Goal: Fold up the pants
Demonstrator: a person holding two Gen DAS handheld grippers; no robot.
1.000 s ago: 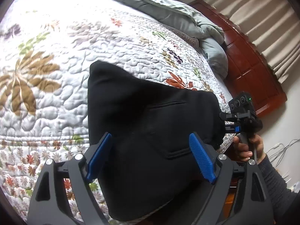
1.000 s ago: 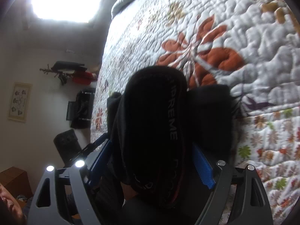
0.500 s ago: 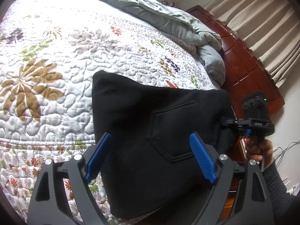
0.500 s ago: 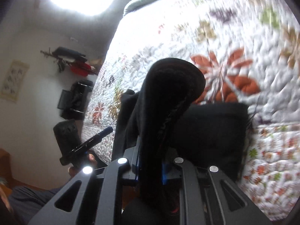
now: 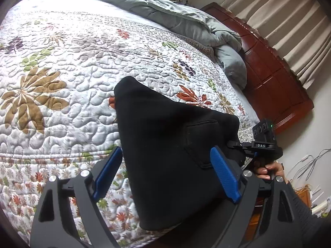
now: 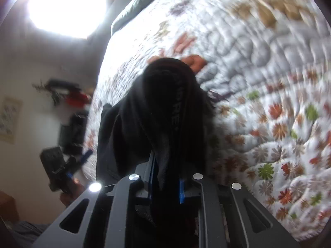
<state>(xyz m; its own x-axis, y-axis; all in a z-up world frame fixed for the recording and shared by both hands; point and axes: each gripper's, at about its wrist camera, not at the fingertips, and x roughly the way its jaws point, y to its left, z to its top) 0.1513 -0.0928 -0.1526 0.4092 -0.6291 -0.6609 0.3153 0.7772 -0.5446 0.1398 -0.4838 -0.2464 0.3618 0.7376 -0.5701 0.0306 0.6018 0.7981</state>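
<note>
Black pants (image 5: pixel 171 144), folded, lie on the floral quilt (image 5: pixel 62 66) at the bed's near edge. Left gripper (image 5: pixel 165 175) stands released, blue pads wide, straddling the fabric without pressing it. Right gripper (image 6: pixel 165 177) is clenched on a bunched fold of the pants at their 3 o'clock corner; its jaws have just been easing slightly apart.

White floral quilt (image 5: pixel 82 66) is covering the bed. Grey-green duvet (image 5: pixel 182 20) is lying bunched along its far edge, spilling toward the reddish wooden headboard (image 5: pixel 277 82). Beige curtains (image 5: pixel 289 20) are hanging behind the headboard. Thin cables (image 5: pixel 310 161) are trailing against the pale wall. A framed picture (image 6: pixel 9 119) is hanging on another wall, blurred.
</note>
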